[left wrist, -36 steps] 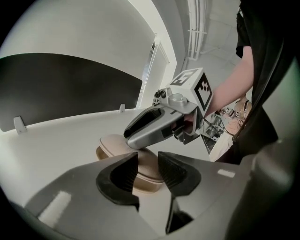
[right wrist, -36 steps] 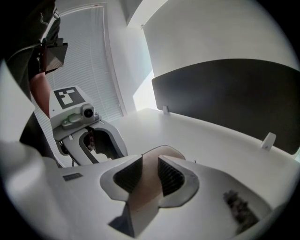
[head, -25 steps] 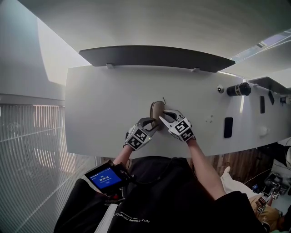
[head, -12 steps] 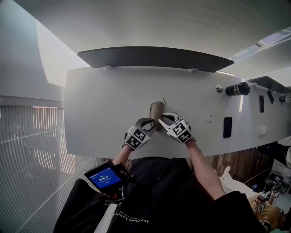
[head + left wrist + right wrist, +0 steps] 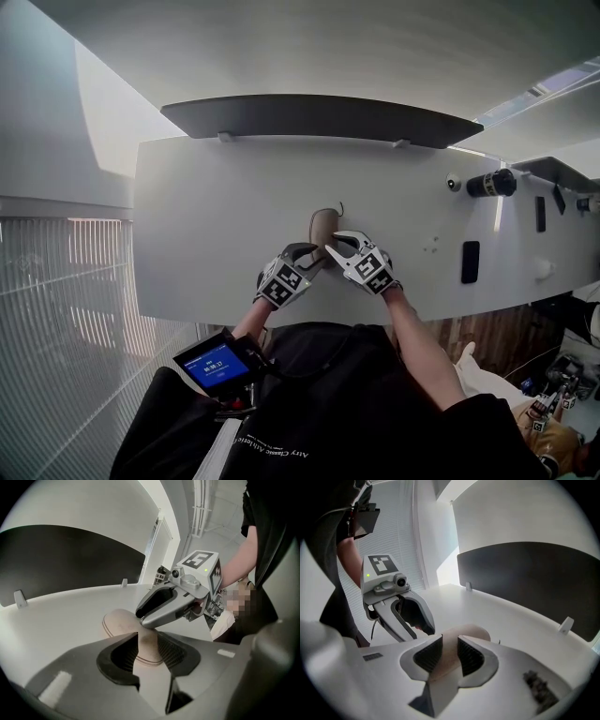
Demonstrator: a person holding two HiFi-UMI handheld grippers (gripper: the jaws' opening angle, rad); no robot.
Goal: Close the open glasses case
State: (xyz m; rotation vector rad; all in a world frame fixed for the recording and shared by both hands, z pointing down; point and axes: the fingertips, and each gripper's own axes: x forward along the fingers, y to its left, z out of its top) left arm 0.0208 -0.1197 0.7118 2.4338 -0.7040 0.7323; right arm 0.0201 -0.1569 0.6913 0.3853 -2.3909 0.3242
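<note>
The tan glasses case (image 5: 324,227) lies flat on the white table (image 5: 216,216), near its front edge, and its lid looks down. The left gripper (image 5: 314,256) has its jaws apart, with the near end of the case in the gap. The right gripper (image 5: 335,242) has its jaws slightly apart (a narrow gap only), and its tips rest on top of the case.

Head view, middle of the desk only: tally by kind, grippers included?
Grippers: 2, the left gripper and the right gripper
Glasses case: 1, the tan glasses case, lying between the two
Total: 3
</note>
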